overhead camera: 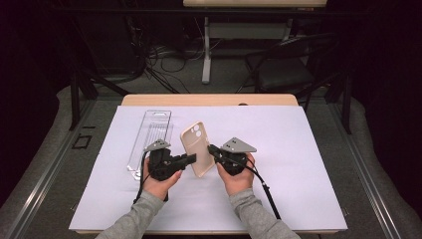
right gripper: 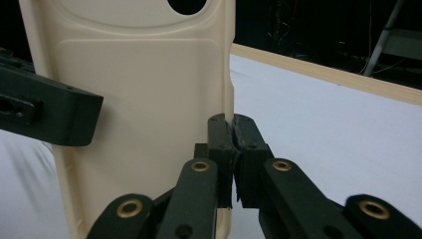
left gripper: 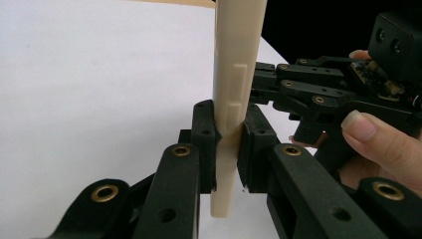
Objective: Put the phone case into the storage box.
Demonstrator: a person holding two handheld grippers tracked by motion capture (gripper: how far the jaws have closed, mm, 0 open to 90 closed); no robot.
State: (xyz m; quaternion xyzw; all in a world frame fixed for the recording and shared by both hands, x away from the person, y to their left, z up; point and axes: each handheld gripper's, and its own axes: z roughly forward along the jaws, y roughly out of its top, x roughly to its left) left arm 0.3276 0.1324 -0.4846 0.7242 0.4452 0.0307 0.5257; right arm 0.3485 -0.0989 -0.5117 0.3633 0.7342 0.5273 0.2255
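Observation:
A beige phone case [overhead camera: 196, 147] stands upright above the white sheet, held from both sides. My left gripper [overhead camera: 190, 159] is shut on its lower left edge. The left gripper view shows the case [left gripper: 238, 55] edge-on, with the pads of my left gripper [left gripper: 229, 127] pressing on both of its faces. My right gripper [overhead camera: 212, 150] is shut on the opposite edge. In the right gripper view the jaws of my right gripper [right gripper: 232, 133] pinch the side wall of the case [right gripper: 139, 94]. The left gripper's finger [right gripper: 54, 112] shows at the case's far side.
A clear plastic package [overhead camera: 149, 142] lies flat on the white sheet [overhead camera: 298, 164], left of and behind the case. The sheet covers a wooden table [overhead camera: 209, 99]. A dark chair [overhead camera: 288, 69] and a desk leg [overhead camera: 206, 50] stand beyond the table's far edge.

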